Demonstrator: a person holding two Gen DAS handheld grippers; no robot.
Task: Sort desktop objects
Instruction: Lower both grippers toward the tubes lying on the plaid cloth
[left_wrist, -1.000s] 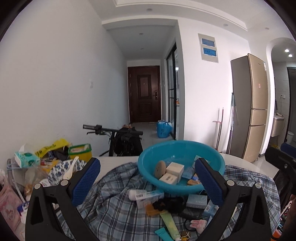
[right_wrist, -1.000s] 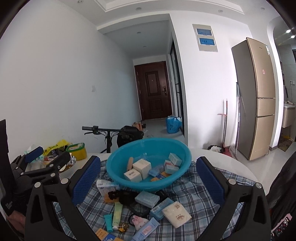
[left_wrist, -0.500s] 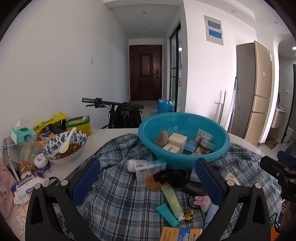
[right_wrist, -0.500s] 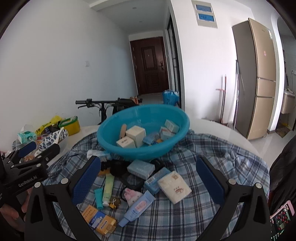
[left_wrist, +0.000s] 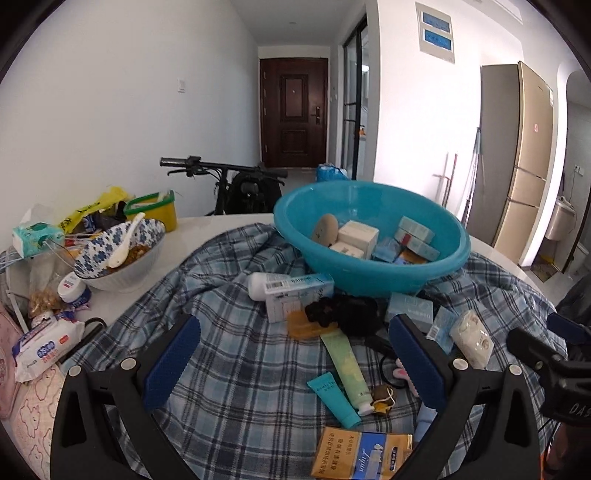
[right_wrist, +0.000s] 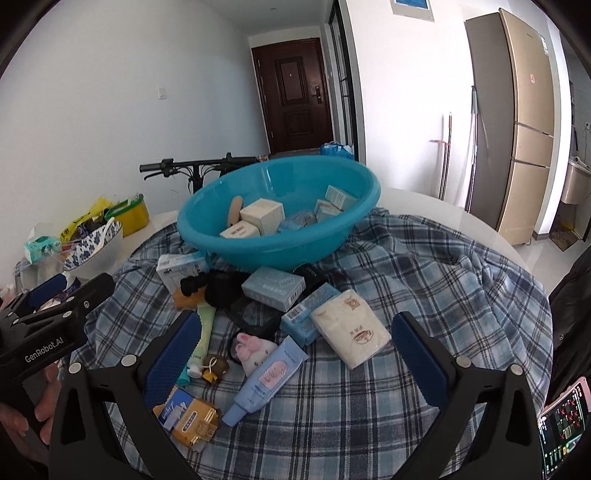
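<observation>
left gripper (left_wrist: 295, 362) – jaws wide apart, holding nothing, above the plaid cloth (left_wrist: 229, 369) | right gripper (right_wrist: 295, 354) – wide apart, empty, over the blue tube (right_wrist: 266, 376) | teal basin (right_wrist: 295, 236) far centre, boxes inside | loose tubes, boxes, tissue pack (right_wrist: 351, 332) near the basin

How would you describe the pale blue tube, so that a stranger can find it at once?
Start at the big teal basin on the checked cloth. Among the loose items nearer the camera lies the pale blue tube, beside the cream packet. Only it carries a pink picture.
</observation>
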